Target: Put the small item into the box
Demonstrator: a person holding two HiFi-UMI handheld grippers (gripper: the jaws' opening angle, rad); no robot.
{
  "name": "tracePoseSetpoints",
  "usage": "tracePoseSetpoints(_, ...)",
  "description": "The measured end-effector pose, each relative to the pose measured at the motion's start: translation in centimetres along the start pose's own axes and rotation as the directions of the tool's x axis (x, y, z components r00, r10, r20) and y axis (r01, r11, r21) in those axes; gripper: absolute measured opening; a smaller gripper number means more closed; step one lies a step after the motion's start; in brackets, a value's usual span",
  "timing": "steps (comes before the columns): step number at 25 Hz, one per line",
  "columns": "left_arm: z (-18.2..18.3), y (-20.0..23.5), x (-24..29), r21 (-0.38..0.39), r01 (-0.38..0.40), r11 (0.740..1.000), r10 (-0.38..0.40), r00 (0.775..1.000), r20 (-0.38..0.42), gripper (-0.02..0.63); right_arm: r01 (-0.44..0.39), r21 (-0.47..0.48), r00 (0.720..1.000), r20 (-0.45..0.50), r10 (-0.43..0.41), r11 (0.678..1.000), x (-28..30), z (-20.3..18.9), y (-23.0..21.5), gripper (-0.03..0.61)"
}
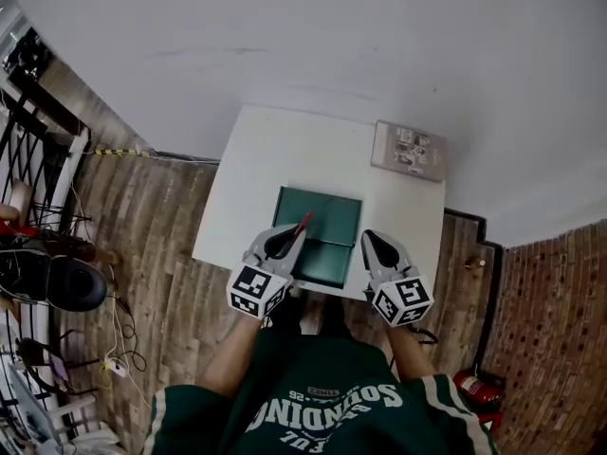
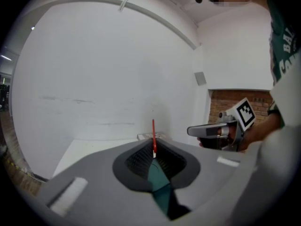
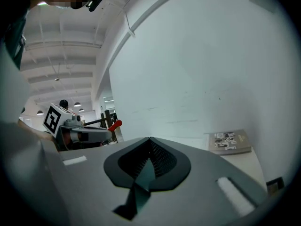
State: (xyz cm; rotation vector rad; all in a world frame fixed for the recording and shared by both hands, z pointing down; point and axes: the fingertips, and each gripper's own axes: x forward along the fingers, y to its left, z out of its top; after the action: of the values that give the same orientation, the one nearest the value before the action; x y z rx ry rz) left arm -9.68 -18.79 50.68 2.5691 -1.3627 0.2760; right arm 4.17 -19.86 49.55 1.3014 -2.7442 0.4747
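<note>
Left gripper (image 1: 296, 232) clenched on a thin red stick (image 1: 303, 223), centre frame, at the left edge of the open green box (image 1: 332, 209) on the white table (image 1: 275, 154). Right gripper (image 1: 369, 239) shut, empty, just right of the box. Booklet (image 1: 409, 150) at the table's upper right.

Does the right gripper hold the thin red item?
No: the thin red item is clamped in the left gripper; the right gripper is shut on nothing.
</note>
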Motion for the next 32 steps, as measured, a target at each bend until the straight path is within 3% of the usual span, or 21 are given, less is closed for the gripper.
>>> tracePoseSetpoints(9,-1.4,1.6,0.7,0.029,0.150,0.988,-0.149,0.988,-0.052,0.065,0.126,0.031,0.992,-0.007,-0.126,0.992,0.9,-1.1,1.3,0.003)
tracePoseSetpoints(20,-4.8,0.0,1.5,0.071,0.308,0.949,-0.295,0.944,-0.152,0.065,0.234,0.064,0.972,-0.028,-0.232,0.970,-0.2,-3.2,1.6,0.003)
tracePoseSetpoints(32,-12.5,-4.6,2.9,0.131,0.477,0.869,-0.386,0.820,-0.424,0.065,0.287,0.080,0.958,-0.047,-0.284,0.955,-3.3,-4.7,0.4,0.003)
